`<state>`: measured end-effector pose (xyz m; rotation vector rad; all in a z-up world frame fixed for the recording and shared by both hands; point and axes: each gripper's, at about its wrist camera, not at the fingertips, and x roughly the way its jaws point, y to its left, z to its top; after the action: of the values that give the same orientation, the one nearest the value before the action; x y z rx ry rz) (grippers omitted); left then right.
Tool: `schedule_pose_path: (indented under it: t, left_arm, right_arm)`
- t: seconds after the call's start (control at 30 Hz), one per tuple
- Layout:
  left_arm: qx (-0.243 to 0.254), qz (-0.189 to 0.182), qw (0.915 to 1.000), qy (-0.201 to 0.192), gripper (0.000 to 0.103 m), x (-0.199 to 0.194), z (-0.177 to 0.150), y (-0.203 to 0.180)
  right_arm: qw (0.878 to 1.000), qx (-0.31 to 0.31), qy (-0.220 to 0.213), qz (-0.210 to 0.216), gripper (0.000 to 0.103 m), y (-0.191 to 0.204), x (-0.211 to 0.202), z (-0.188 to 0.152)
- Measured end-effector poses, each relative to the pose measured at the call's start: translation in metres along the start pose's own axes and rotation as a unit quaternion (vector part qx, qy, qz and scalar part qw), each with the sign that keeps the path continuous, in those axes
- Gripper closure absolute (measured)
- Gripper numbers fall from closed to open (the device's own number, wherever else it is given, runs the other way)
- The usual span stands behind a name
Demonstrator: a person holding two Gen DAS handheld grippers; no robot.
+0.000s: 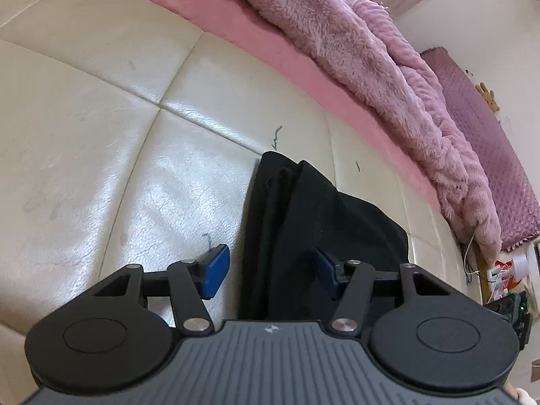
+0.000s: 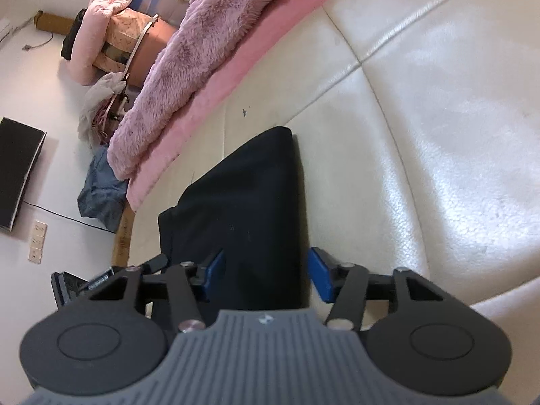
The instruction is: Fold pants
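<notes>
The black pants lie folded into a narrow stack on the cream padded surface; layered fold edges show at the far end. My left gripper is open, its blue pads either side of the stack's near left edge, one pad over bare surface. In the right wrist view the pants run away from me as a dark wedge. My right gripper is open, its pads straddling the near end of the stack, not closed on it.
A fuzzy pink blanket and a pink sheet edge lie beyond the pants. The cream surface extends wide beside them. Past the edge are the floor, a black monitor, blue cloth and piled bedding.
</notes>
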<state>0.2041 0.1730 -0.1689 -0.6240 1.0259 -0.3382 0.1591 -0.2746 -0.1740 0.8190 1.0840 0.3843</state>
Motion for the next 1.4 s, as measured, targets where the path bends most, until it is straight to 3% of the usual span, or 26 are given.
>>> schedule_pose_path:
  t: [0.2,0.4,0.63,0.77,0.97,1.4]
  left_arm:
    - [0.012,-0.018,0.9998,-0.002,0.046,0.011,0.001,-0.004]
    - [-0.020,-0.032,0.9993,-0.006,0.060,0.011,0.003,0.006]
    - [-0.005,0.034,0.9991,-0.026,0.072,0.002,0.000,-0.022]
    - [0.017,0.055,0.9977,-0.036,0.074,-0.012,0.001,-0.035]
    - [0.018,0.055,0.9958,-0.071,0.075,-0.043,0.007,-0.030]
    - [0.042,0.093,0.9853,-0.137,0.076,-0.089,0.058,-0.006]
  right_arm:
    - [0.999,0.021,0.008,0.023,0.077,-0.010,0.017,0.007]
    - [0.998,0.043,0.011,0.043,0.085,-0.017,0.025,0.010]
    - [0.999,0.020,0.012,0.027,0.088,-0.006,0.022,0.012]
    - [1.000,0.000,0.006,0.023,0.089,0.011,0.013,0.015]
    - [0.999,-0.038,0.003,0.027,0.090,0.046,0.006,0.016]
    - [0.995,-0.076,0.017,0.057,0.090,0.123,0.071,0.034]
